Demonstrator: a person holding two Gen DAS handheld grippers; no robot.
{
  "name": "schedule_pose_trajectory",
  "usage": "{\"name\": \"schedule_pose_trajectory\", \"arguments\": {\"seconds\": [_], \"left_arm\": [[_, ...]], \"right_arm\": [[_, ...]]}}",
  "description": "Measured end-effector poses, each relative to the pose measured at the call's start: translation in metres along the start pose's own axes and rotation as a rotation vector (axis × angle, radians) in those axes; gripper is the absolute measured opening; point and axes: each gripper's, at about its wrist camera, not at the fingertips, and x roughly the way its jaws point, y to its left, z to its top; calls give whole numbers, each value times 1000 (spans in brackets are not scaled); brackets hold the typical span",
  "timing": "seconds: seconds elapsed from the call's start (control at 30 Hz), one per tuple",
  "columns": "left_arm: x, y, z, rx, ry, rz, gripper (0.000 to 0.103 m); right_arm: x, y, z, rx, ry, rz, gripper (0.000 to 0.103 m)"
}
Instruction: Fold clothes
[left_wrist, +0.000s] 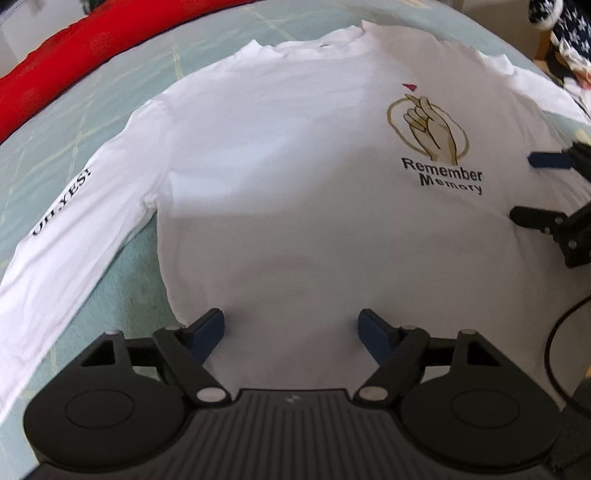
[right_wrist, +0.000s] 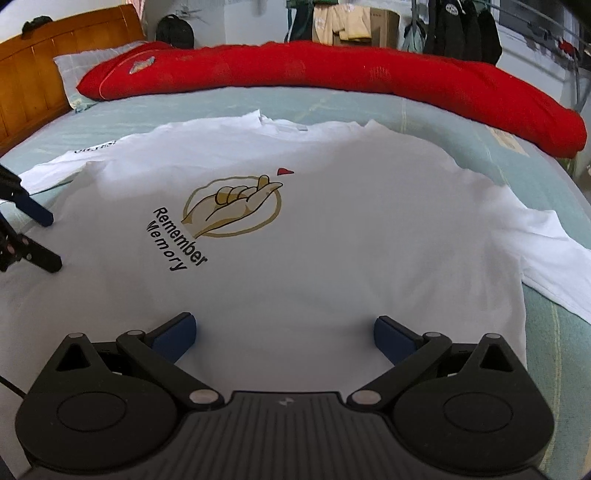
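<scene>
A white long-sleeved shirt (left_wrist: 295, 166) lies face up and spread out on the pale green bed sheet (left_wrist: 55, 147). On its chest is a gold hand print (left_wrist: 428, 129) over the words "Remember Memory". One sleeve (left_wrist: 74, 221) with black lettering stretches to the left. My left gripper (left_wrist: 291, 325) is open, its blue pads hovering over the shirt's lower body with only flat cloth between them. My right gripper (right_wrist: 284, 328) is open too, above the shirt (right_wrist: 332, 240) near its side edge. Each gripper shows at the edge of the other's view: right gripper (left_wrist: 532, 188), left gripper (right_wrist: 48, 240).
A long red bolster (right_wrist: 332, 77) lies across the far side of the bed, with a pillow and a wooden headboard (right_wrist: 33, 74) at the left. Hanging clothes (right_wrist: 461, 29) and boxes stand beyond. A black cable (left_wrist: 554, 350) runs at the right.
</scene>
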Motion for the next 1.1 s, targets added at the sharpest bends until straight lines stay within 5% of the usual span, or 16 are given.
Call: {"name": "schedule_pose_trajectory", "arguments": {"seconds": [0.37, 1.1], "left_arm": [[-13, 15, -19, 48, -84, -113, 79], [-11, 29, -20, 12, -76, -207, 79]], "right_arm": [[-16, -7, -4, 63, -10, -18, 103], [-20, 33, 14, 66, 48, -70, 103]]}}
